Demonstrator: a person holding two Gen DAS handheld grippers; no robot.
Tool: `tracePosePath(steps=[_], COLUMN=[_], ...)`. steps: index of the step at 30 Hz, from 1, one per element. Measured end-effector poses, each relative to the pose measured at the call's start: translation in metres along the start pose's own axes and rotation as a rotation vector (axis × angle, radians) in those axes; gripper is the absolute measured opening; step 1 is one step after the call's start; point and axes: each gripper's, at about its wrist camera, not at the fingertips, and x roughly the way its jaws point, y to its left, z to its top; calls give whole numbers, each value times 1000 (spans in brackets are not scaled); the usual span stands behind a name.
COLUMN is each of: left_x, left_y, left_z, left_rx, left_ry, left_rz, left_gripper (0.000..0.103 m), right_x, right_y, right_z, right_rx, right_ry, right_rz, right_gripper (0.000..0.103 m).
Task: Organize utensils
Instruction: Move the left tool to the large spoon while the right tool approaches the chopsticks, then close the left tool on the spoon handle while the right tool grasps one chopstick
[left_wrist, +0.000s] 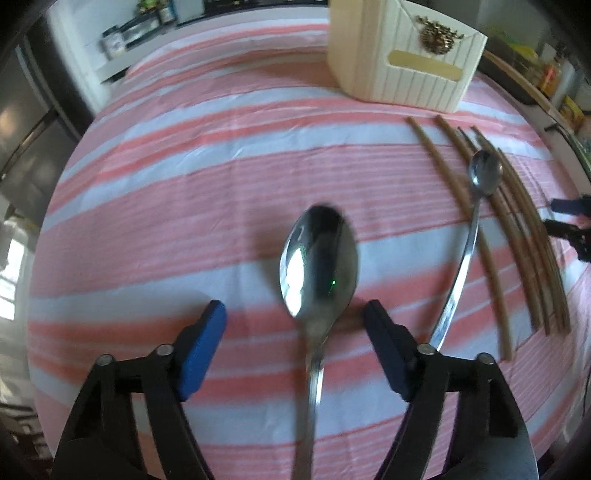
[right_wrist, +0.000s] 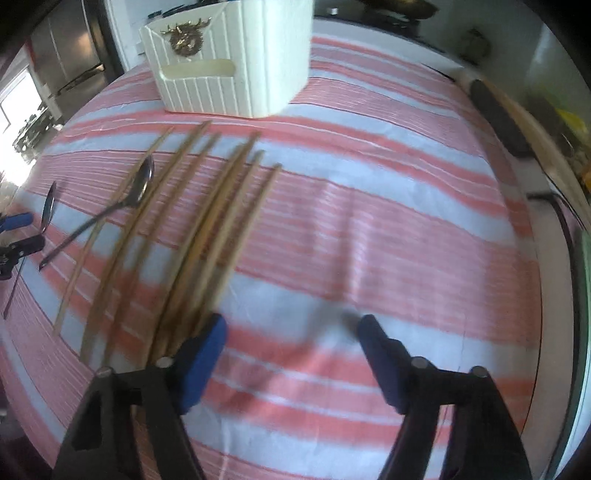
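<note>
The left gripper (left_wrist: 295, 317) points steeply down at the table with its jaws apart, a big spoon (left_wrist: 319, 262) lying between the blue pads (left_wrist: 203, 354); the pads do not press on it, and its handle runs back under the gripper. The right gripper (right_wrist: 291, 328) also stands with its jaws apart and nothing between them, only the striped cloth (right_wrist: 369, 221); its left pad sits just beside the near ends of the chopsticks (right_wrist: 207, 229). The chopsticks lie fanned out on the cloth, blurred in the right wrist view. A small spoon (left_wrist: 476, 206) lies among them, its bowl resting over a few sticks and its handle slanting toward the left gripper. At the far side of the cloth stands a cream ribbed holder (left_wrist: 402, 62) with a slot handle and a brass ornament, well apart from both grippers.
</note>
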Motion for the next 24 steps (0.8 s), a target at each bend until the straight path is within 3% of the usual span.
tracePosePath(steps=[1, 3, 5, 11, 13, 17, 21, 24], left_x=[2, 4, 3, 2, 3, 1, -2, -3], left_y=[-2, 0, 2, 9, 6, 6, 7, 7], left_z=[6, 13, 14, 8, 7, 4, -1, -6], left_rx=[8, -2, -11, -25, -29, -35, -38, -31], left_ry=[2, 16, 21, 0, -7, -20, -16, -17], left_rz=[-5, -12, -14, -17, -11, -7, -6, -1], left_gripper=[73, 70, 67, 69, 70, 70, 73, 75], right_x=[2, 4, 4, -5, 6, 6, -2, -9], right_y=[1, 2, 0, -6, 0, 5, 13, 24], right_z=[8, 22, 33, 40, 38, 34, 13, -2], right_rx=[-11, -6, 30, 119, 83, 69, 30, -16], right_ry=[1, 7, 25, -6, 14, -18, -5, -8], right_rz=[4, 17, 56, 154, 106, 100, 25, 5], right_gripper=[63, 46, 38, 39, 39, 40, 37, 41])
